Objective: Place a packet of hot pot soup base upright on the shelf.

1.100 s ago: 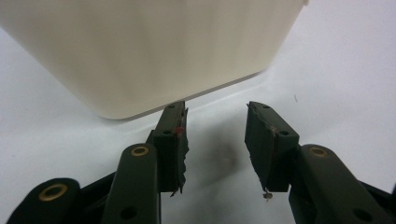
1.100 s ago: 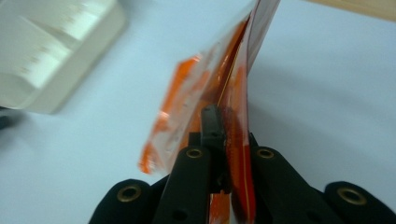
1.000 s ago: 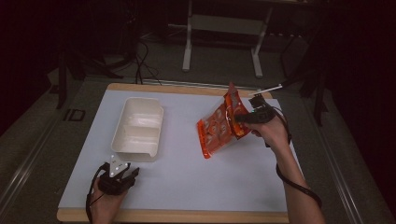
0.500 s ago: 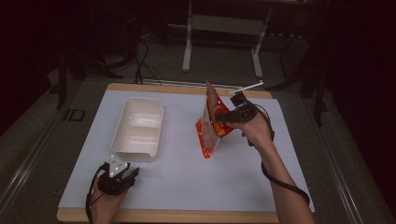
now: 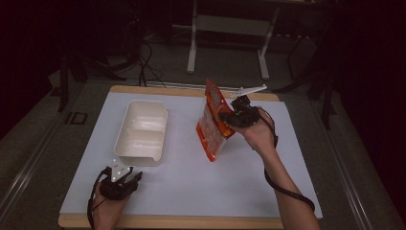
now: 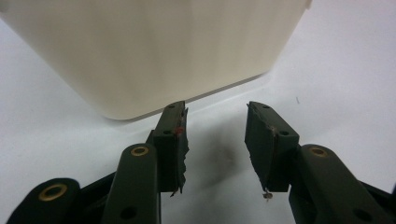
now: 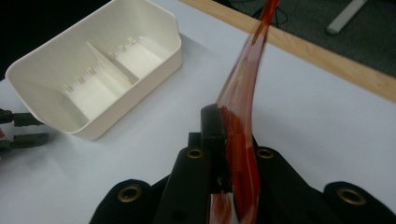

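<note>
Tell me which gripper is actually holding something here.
The right gripper: its jaws are shut on the orange packet, lifted above the table. The left gripper rests open near the white tray, nothing between its jaws.

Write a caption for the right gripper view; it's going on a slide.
Right gripper clamps an orange packet edge-on above the white table, the divided white tray beyond.

The left gripper (image 5: pixel 125 179) rests low at the near left of the table, gripped by the left hand (image 5: pixel 107 203), its jaws parted with nothing between them. The right gripper (image 5: pixel 229 116) is raised right of centre, forearm reaching in from the near right, jaws clamped tight.
</note>
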Demonstrator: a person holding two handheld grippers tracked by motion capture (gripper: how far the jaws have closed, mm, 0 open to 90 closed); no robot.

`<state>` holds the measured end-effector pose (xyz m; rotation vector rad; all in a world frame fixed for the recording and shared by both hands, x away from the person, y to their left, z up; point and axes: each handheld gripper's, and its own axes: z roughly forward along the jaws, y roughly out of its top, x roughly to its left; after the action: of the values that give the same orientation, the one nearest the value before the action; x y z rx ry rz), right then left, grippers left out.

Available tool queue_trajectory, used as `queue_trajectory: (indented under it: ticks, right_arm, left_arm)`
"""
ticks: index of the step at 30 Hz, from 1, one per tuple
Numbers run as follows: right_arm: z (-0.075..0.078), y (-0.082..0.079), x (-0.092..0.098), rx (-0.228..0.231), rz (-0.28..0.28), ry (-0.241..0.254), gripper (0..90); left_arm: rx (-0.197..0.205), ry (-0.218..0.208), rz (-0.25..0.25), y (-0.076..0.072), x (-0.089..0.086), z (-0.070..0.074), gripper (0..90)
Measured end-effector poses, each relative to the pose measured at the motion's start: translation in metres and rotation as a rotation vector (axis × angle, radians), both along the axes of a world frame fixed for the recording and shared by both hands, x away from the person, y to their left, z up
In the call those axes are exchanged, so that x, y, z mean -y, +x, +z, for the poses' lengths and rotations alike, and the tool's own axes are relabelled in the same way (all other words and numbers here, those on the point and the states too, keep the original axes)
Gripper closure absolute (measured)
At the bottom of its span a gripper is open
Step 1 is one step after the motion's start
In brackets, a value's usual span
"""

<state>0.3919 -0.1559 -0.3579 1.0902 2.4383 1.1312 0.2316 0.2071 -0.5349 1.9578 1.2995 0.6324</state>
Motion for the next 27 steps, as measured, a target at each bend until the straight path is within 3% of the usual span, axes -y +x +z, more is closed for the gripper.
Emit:
queue_trajectory:
  ticks: [12,21,27]
  right_arm:
    - [0.011,-0.015,-0.024,0.096,0.037,0.01,90.0]
    - [0.019,-0.017,-0.038,0.101,0.061,0.028,90.0]
    - [0.034,-0.018,-0.049,0.076,0.09,0.044,90.0]
  left_arm:
    - [0.005,0.0,0.0,-0.001,-0.001,0.001,58.6]
    - [0.005,-0.005,0.002,-0.001,-0.001,0.001,58.6]
    - [0.007,-0.003,0.004,-0.001,-0.002,0.001,58.5]
